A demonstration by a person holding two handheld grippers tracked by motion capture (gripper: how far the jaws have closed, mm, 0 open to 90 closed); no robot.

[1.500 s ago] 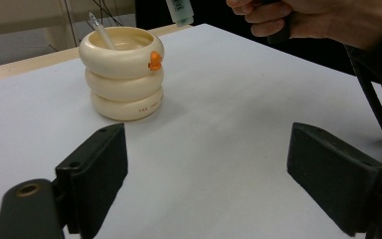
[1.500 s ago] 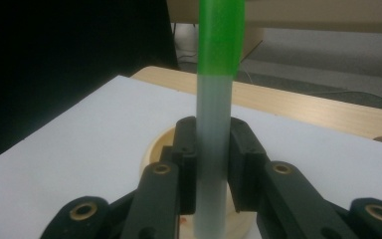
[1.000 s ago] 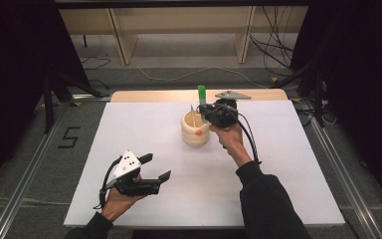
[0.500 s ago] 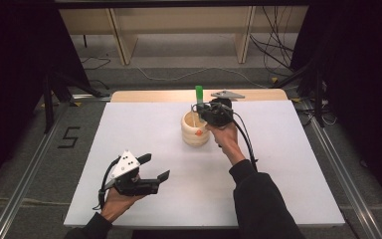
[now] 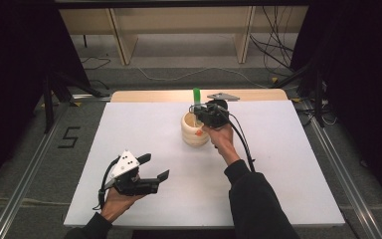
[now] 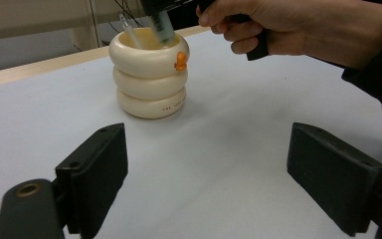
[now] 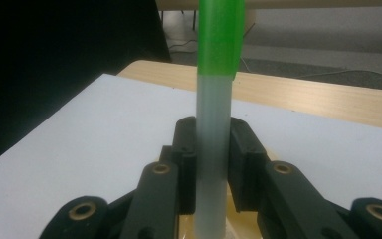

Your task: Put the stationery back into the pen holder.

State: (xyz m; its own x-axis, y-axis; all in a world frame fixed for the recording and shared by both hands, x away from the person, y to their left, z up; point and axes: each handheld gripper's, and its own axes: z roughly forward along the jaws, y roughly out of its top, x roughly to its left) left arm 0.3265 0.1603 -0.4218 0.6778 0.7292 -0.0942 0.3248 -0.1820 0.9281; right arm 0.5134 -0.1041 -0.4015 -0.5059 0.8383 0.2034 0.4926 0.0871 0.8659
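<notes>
Nearest the person, the left gripper (image 5: 151,168) hovers low over the white table (image 5: 288,164), jaws wide apart and empty. Farther back, the right gripper (image 5: 200,110) clamps an upright green-capped tube (image 7: 213,149), its lower end inside a cream ringed holder (image 6: 149,79) at mid-table.

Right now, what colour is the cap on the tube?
Green, on a translucent tube; clearest in the right gripper view.

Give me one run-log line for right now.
right gripper: shut on green-capped tube, over cream holder | left gripper: open, idle on white table
</notes>
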